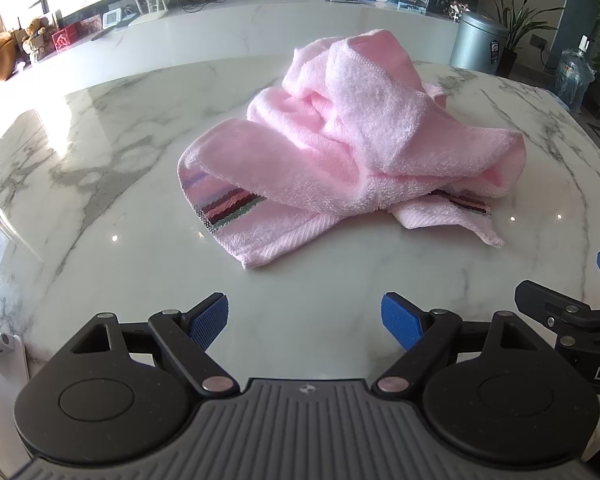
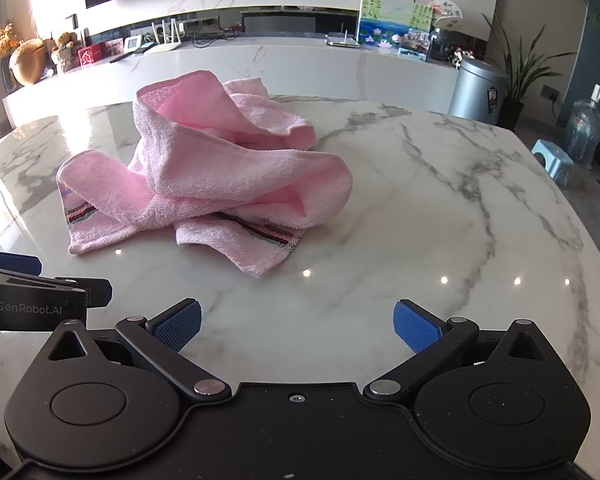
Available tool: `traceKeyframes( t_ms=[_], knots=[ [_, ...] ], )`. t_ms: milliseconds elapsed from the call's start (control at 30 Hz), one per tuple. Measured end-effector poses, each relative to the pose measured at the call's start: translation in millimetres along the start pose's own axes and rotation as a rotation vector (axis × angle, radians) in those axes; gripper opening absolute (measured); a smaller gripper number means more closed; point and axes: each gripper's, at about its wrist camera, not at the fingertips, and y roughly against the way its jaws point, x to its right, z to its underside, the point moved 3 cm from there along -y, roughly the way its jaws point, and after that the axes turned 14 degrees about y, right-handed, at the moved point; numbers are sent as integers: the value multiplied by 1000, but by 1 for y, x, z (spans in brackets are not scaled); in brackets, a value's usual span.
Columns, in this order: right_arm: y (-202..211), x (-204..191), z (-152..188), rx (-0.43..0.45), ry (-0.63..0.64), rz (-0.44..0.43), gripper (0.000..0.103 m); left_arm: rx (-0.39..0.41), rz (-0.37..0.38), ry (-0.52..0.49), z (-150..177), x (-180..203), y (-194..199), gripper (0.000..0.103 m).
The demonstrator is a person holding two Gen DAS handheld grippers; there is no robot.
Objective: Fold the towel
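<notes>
A pink towel [image 1: 352,136] with striped end bands lies crumpled in a heap on the white marble table [image 1: 100,184]. In the right wrist view the same towel [image 2: 220,176] sits left of centre on the table [image 2: 440,208]. My left gripper [image 1: 305,322] is open, its blue pads wide apart over bare marble, short of the towel's near corner. My right gripper [image 2: 297,326] is open too, with nothing between its fingers, a little short of the towel's near striped corner. Each gripper shows at the edge of the other's view.
A long marble sideboard [image 2: 260,60] with small objects, a router and pictures runs behind the table. A silver bin [image 2: 480,88], potted plants, a water bottle [image 2: 586,128] and a blue stool [image 2: 552,160] stand at the right, beyond the table's edge.
</notes>
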Motion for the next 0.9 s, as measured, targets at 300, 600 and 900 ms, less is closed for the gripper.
traceKeyframes(
  t_ms=[300,600,900],
  knots=[
    [4,-1,1,6,7,0,103,10,13,20,-1,-4,-2,84],
    [0,-2,1,11,3,-8,103,16,-19,-6,4,-2,-3,84],
    [-2,-2,0,5,5,-9,103,14,-15,-4,3,-6,-5,84]
  ],
)
